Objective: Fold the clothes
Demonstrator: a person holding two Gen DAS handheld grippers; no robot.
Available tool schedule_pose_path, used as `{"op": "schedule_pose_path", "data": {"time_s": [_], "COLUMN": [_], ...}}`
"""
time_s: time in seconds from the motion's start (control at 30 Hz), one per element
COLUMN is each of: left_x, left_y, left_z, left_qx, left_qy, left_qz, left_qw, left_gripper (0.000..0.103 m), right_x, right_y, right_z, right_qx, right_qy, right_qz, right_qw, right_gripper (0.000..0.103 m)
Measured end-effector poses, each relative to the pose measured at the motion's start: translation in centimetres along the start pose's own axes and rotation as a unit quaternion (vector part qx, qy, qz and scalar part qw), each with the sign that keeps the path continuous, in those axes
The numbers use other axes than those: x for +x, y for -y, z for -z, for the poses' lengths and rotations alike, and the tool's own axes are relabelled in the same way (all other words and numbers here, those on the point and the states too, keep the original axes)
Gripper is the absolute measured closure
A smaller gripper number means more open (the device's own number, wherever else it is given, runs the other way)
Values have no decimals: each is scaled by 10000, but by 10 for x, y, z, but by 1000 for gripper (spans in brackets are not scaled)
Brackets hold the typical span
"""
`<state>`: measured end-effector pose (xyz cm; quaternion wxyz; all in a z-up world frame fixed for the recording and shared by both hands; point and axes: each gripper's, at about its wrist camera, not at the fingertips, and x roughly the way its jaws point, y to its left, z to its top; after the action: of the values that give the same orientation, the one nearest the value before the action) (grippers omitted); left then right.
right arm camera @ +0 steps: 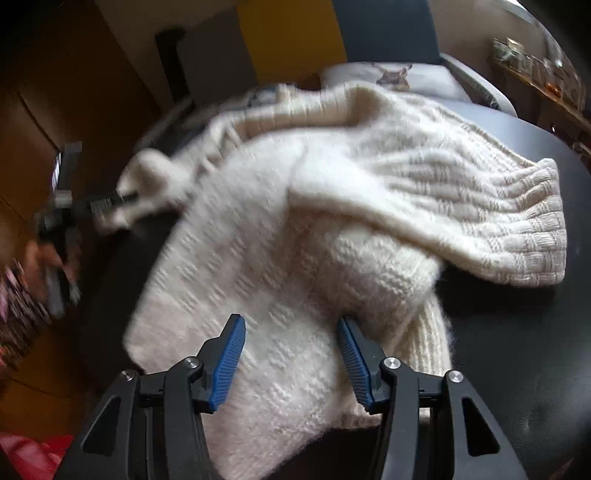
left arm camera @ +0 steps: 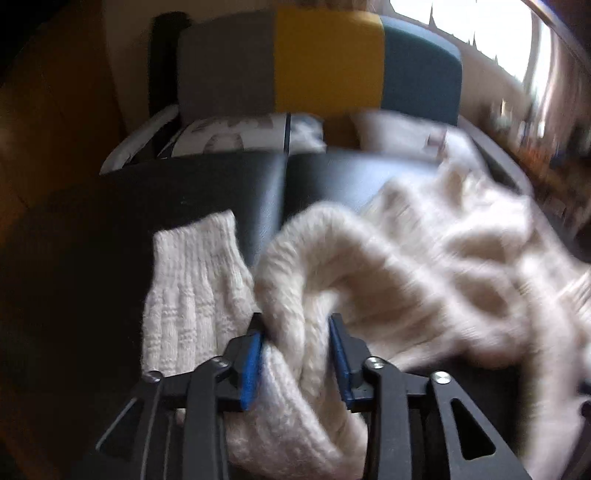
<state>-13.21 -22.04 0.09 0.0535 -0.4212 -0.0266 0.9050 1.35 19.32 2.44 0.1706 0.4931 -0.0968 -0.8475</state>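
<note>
A cream chunky-knit sweater (right arm camera: 332,206) lies bunched on a black table (right arm camera: 517,332). In the left wrist view the sweater (left arm camera: 443,251) spreads to the right, with a ribbed cuff (left arm camera: 192,288) lying flat at the left. My left gripper (left arm camera: 295,332) is shut on a thick fold of the sweater's sleeve between its blue pads. It also shows in the right wrist view (right arm camera: 107,203) at the far left, holding knit. My right gripper (right arm camera: 291,332) is open, its blue fingers (right arm camera: 229,362) astride the sweater's near edge, fabric lying between them.
A chair with grey, yellow and teal back panels (left arm camera: 325,59) stands beyond the table, with printed cushions (left arm camera: 229,136) on its seat. A bright window (left arm camera: 480,26) is at the back right. A cluttered shelf (right arm camera: 535,66) runs along the right. Pink fabric (right arm camera: 29,454) is at lower left.
</note>
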Motion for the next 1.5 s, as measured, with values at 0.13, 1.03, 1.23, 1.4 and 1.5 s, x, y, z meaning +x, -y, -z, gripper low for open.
{"op": "schedule_pose_path", "data": {"time_s": [0.13, 1.03, 1.23, 1.4, 1.5], "left_x": [-35, -1, 3, 5, 5], "left_y": [19, 68, 77, 81, 84], "left_z": [12, 42, 40, 36, 36], "left_qx": [-379, -847, -710, -743, -712], "left_qy": [560, -258, -303, -357, -378], "left_qz": [462, 556, 406, 380, 379], "left_qw": [9966, 9945, 9962, 9959, 9960], "left_gripper": [28, 28, 27, 25, 24], "right_x": [-23, -43, -93, -104, -99], "right_y": [12, 2, 34, 71, 95], "right_z": [-7, -35, -64, -77, -80], "right_qx": [429, 532, 624, 784, 908], "right_qy": [229, 545, 1170, 1394, 1332], "right_qz": [-113, -128, 336, 1012, 1333], "right_qw": [9988, 9970, 9906, 9819, 9779], "right_gripper": [50, 97, 97, 103, 103]}}
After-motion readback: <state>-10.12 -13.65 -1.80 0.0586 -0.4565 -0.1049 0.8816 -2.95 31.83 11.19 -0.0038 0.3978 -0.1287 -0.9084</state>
